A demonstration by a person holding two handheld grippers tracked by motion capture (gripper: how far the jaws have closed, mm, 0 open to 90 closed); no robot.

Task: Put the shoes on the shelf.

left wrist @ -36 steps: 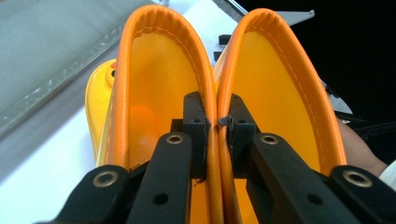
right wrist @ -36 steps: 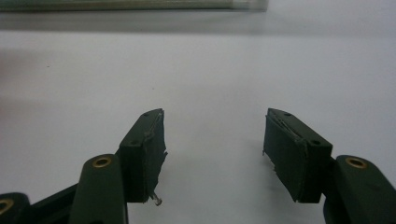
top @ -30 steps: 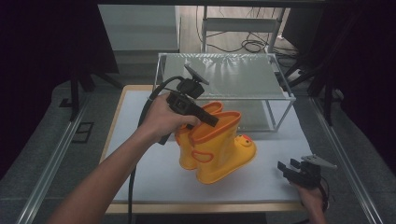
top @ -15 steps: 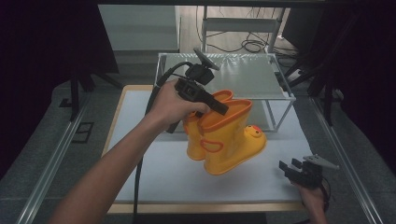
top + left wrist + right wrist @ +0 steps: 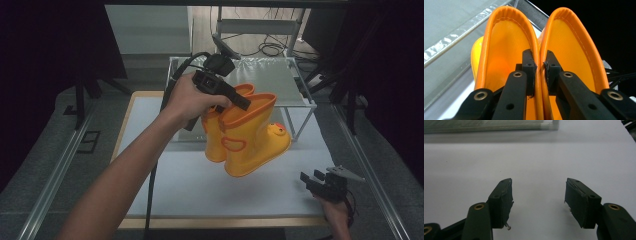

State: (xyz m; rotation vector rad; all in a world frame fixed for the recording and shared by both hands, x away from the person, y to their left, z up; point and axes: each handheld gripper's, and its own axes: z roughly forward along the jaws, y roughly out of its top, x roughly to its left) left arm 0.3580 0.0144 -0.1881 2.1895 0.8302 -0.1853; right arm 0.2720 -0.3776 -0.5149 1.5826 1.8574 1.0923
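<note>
Above the white table [image 5: 180,190], in front of the glass shelf [image 5: 280,80]: yellow rubber boots [image 5: 247,132] hanging pinched together by their orange cuffs in left gripper [image 5: 539,65]; likely light, floppy, best held there; right gripper [image 5: 537,202] agape, empty

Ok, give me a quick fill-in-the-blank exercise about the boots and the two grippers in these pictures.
1. The left gripper pinches the rims of ____ yellow boots together.
2. The boots hang ____ the white table, not touching it.
3. The right gripper has its jaws ____, holding nothing.

Missing words: two; above; open
</note>
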